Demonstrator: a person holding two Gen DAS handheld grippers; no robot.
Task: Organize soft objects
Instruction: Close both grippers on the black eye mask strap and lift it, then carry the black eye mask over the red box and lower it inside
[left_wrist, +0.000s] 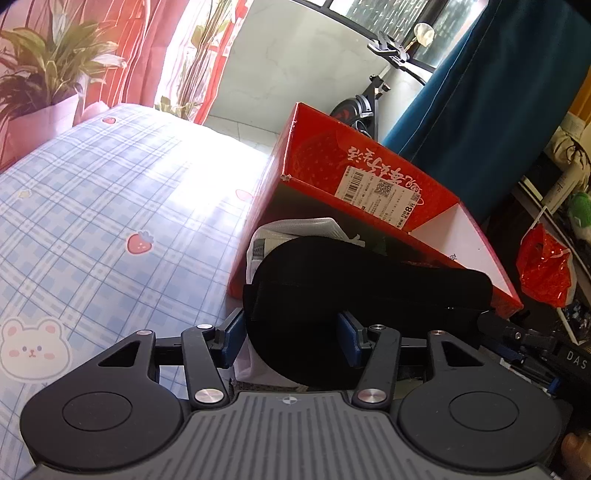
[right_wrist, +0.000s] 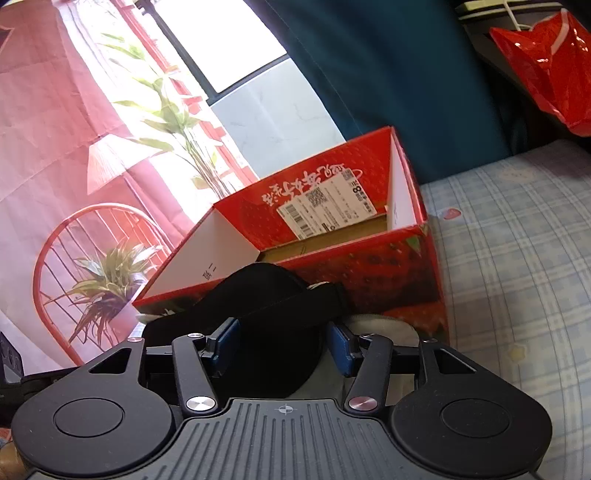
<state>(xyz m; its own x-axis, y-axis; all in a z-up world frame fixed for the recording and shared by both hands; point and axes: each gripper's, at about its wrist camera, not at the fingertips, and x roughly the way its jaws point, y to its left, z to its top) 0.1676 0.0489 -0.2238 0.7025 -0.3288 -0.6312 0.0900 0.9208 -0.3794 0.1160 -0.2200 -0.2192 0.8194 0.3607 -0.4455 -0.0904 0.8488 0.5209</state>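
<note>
Straddling the black eye mask (left_wrist: 354, 288), the left claw (left_wrist: 291, 339) stands half open, pads apparently not pressing. From the right, the right claw (right_wrist: 284, 345) likewise brackets it before the red box (right_wrist: 369, 266) on the bed (right_wrist: 517, 258); grip firmly before lifting.

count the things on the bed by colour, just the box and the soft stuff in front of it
red: 1, the box
black: 1, the eye mask
white and grey: 1, the folded cloth under the mask
total: 3
</note>
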